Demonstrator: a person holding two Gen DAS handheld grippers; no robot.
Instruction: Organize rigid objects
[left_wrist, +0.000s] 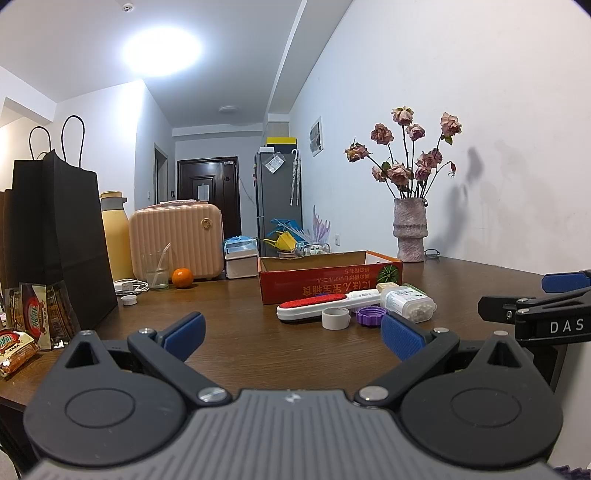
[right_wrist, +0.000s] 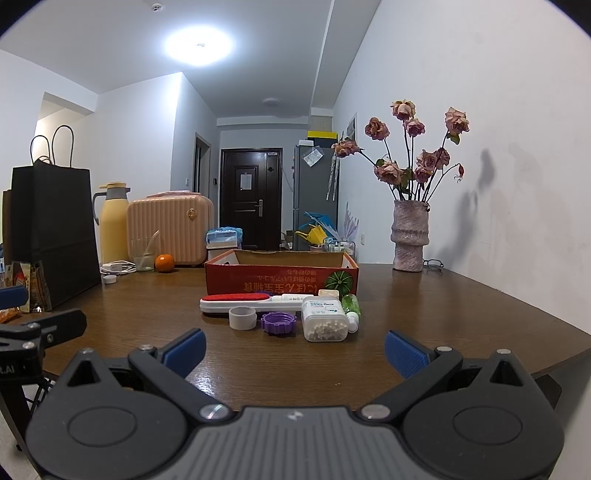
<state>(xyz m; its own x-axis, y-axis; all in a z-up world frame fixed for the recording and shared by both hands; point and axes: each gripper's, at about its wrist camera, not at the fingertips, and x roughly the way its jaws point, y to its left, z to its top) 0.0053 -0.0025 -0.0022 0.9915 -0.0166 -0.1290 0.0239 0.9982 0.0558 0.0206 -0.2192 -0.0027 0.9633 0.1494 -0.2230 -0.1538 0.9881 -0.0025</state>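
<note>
Both tongs spread wide and empty, low over the counter (right_wrist: 461, 295), before the first pick.

The rigid items lie clustered at centre frame, just before the red carton (right_wrist: 280, 275): lint brush (right_wrist: 236, 300), tape roll (right_wrist: 242, 318), purple cap (right_wrist: 279, 324), clear pill box (right_wrist: 325, 321) and a small green bottle (right_wrist: 351, 303) behind it. Right tongs (right_wrist: 293, 349) face the group squarely; left tongs (left_wrist: 291, 332) see it at centre right. Judged best: take an outer piece first, closing across the pill box's short sides, since its neighbours sit touching or just beside and may be nudged; then lower it into the carton, probably the bin.
</note>
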